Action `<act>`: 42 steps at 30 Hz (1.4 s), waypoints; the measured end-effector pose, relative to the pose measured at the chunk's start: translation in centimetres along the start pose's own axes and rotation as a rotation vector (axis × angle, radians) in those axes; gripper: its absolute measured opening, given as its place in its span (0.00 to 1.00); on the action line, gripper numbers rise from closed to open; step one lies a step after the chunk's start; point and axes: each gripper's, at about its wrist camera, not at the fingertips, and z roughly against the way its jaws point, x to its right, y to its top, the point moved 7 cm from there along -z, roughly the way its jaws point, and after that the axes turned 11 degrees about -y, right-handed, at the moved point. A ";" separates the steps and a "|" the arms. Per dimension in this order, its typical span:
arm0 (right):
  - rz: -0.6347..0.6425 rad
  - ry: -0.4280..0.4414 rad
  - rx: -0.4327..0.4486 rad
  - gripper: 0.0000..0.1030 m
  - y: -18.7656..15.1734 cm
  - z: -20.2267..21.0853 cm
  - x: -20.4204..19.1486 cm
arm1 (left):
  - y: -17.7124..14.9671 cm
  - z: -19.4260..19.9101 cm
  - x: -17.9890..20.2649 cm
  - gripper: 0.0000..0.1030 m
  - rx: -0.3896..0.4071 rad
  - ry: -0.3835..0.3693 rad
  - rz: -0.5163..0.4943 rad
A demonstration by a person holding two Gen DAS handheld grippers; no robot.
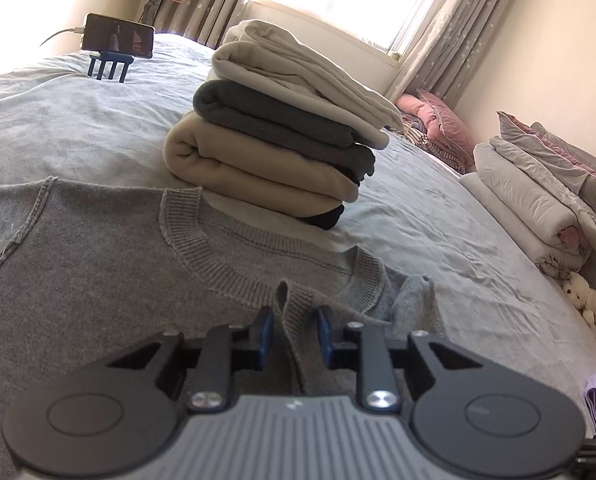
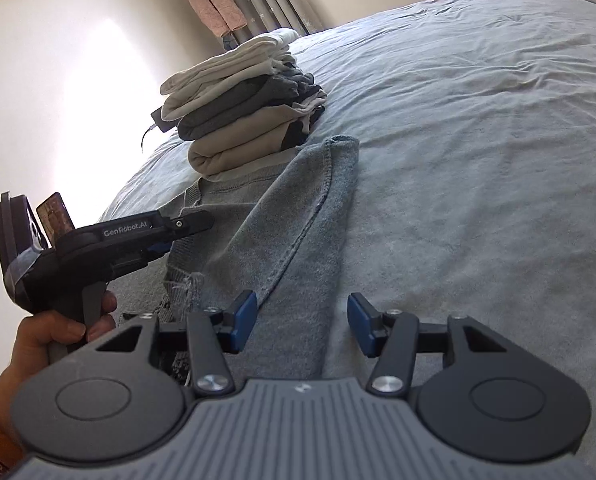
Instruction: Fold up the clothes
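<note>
The left gripper (image 1: 295, 334) has its blue pads partly apart, a raised fold of the grey knit sweater (image 1: 97, 280) standing between them; whether they pinch it I cannot tell. The right gripper (image 2: 302, 322) is spread wide above a sleeve. The sweater lies flat on the bed (image 2: 478, 160), ribbed round collar (image 1: 257, 256) showing, seams visible, one sleeve folded across. Beyond its collar stands a stack of folded clothes (image 1: 281, 136), touching the sweater's far edge.
</note>
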 end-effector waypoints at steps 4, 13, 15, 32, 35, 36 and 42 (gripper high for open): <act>-0.141 0.063 0.042 0.53 2.0 -3.0 1.7 | -0.1 -0.1 -1.0 0.03 0.057 -0.032 0.048; -0.108 0.073 0.149 0.52 4.8 -6.7 0.6 | -0.2 0.2 -2.1 0.03 0.102 -0.098 0.111; -0.119 0.077 0.163 0.52 4.9 -6.7 0.8 | -0.1 0.4 -2.1 0.03 0.114 -0.098 0.109; -0.006 -0.068 0.229 0.06 5.2 -6.7 -0.2 | 0.0 0.9 -2.2 0.03 0.129 -0.111 0.114; -0.051 -0.076 0.278 0.06 5.9 -5.4 0.7 | 0.7 1.6 -1.4 0.02 0.188 -0.166 0.098; -0.061 -0.084 0.289 0.06 6.0 -5.2 1.0 | 0.8 1.5 -1.4 0.02 0.193 -0.161 0.090; -0.074 -0.111 0.224 0.14 5.5 -6.6 1.6 | 0.0 -1.1 -3.7 0.05 0.095 -0.066 0.151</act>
